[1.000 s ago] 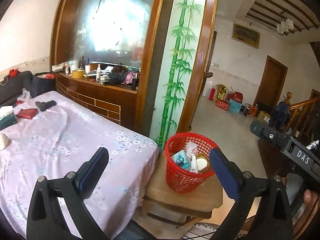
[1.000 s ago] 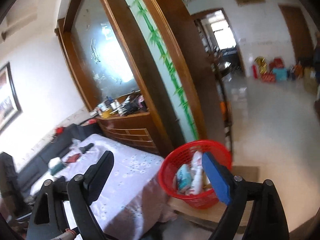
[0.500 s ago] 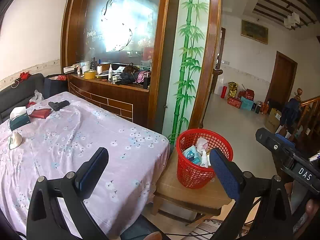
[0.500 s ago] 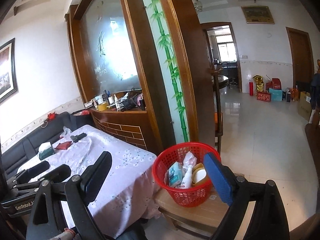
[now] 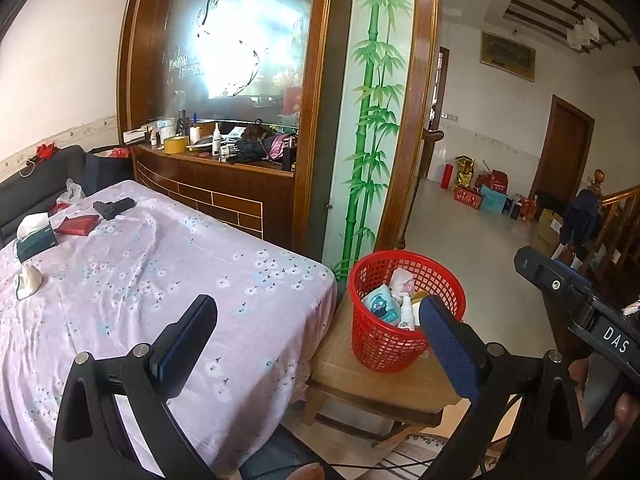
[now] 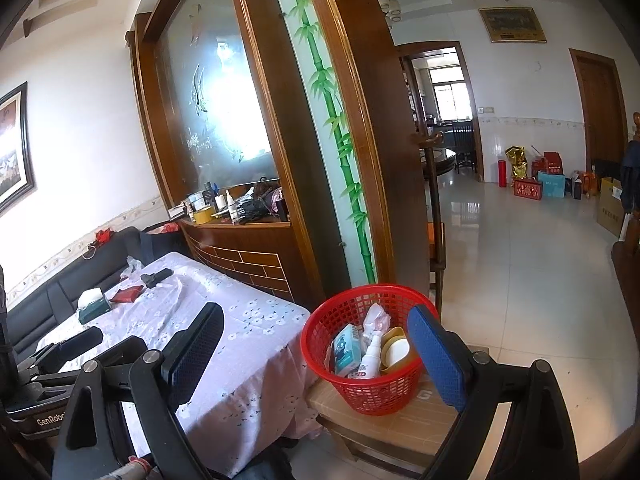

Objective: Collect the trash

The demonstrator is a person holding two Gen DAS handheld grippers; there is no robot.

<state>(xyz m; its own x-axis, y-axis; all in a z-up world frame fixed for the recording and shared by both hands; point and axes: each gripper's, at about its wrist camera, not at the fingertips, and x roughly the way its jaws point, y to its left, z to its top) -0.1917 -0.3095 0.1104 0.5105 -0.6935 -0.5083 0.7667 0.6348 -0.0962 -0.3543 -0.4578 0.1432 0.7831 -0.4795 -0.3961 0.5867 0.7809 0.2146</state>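
Observation:
A red mesh basket (image 5: 384, 344) (image 6: 372, 388) stands on a low wooden stool (image 5: 360, 384) (image 6: 384, 412) at the table's right end. It holds a blue tissue pack (image 6: 346, 346), a white spray bottle (image 6: 370, 354), a crumpled wrapper and a round tub. My left gripper (image 5: 316, 344) is open and empty, held back from the table. My right gripper (image 6: 314, 346) is open and empty, above the table corner beside the basket. A crumpled white mask (image 5: 26, 280) lies on the table at the left.
The table (image 5: 140, 280) has a lilac flowered cloth. On its far end lie a tissue box (image 5: 34, 236), a red wallet (image 5: 78, 225) and a black object (image 5: 114, 207). A wooden partition with a cluttered shelf (image 5: 224, 152) stands behind. Tiled floor (image 6: 520, 280) extends right.
Both views have pulled back and steadied. More of the table shows in the left wrist view. The basket's contents are unchanged and both grippers stay open.

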